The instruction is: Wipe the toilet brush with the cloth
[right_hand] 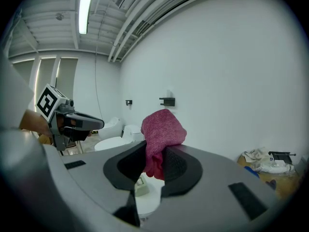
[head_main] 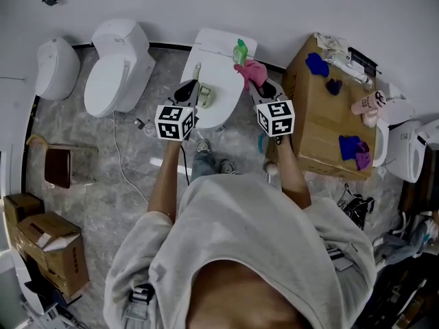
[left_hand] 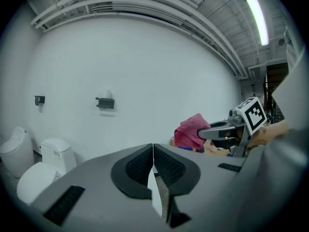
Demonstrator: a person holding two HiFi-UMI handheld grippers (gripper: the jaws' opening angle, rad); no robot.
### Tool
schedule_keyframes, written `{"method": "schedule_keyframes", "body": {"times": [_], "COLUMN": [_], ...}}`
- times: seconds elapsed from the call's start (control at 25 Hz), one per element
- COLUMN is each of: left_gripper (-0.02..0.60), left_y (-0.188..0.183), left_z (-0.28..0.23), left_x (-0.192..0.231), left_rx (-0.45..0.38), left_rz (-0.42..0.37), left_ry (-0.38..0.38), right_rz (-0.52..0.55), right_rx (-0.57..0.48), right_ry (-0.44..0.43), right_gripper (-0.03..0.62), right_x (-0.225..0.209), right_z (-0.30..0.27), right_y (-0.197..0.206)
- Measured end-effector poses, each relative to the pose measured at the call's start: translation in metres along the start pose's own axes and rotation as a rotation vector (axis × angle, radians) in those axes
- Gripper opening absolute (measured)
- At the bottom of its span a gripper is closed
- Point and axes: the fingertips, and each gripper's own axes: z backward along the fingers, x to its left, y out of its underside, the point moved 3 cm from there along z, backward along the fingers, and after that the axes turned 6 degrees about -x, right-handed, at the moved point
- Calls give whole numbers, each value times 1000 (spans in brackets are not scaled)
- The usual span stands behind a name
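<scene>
Over the closed toilet [head_main: 221, 46] at the upper middle of the head view, the right tool [head_main: 252, 82] pinches the bunched pink cloth [head_main: 251, 70]. To its left, the left tool [head_main: 188, 90] has its jaws pressed together. A thin pale stick at its tip looks like the toilet brush [head_main: 197, 70], though I can't tell whether it is gripped. Wiping seems not yet begun, since cloth and brush sit apart. The next move calls for bringing the cloth across onto the brush.

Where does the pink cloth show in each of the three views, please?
Head view: cloth upper centre, at the right gripper tip.
Left gripper view: right of centre.
Right gripper view: centre, between the jaws.
Shared landmark: the right gripper clamping it.
</scene>
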Motion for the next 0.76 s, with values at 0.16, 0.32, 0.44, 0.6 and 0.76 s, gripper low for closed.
{"method": "schedule_keyframes", "body": {"times": [0.16, 0.32, 0.44, 0.6, 0.76], "left_gripper": [23, 23, 23, 22, 23], "left_y": [0, 1, 1, 0, 0], "left_z": [3, 6, 8, 10, 8], "left_x": [-4, -5, -6, -5, -5], "left_rx": [0, -3, -3, -6, -7], "left_rz": [-1, 1, 1, -1, -4], "left_ry": [-2, -6, -9, -11, -9], "right_rz": [-1, -1, -1, 6, 14], "right_rx": [0, 3, 5, 7, 12], "right_ry": [-1, -2, -5, -9, -8], "right_gripper": [89, 89, 89, 89, 89], "right_x": [1, 1, 2, 4, 4], "right_z": [5, 8, 10, 10, 8], "right_y": [1, 3, 4, 5, 8]}}
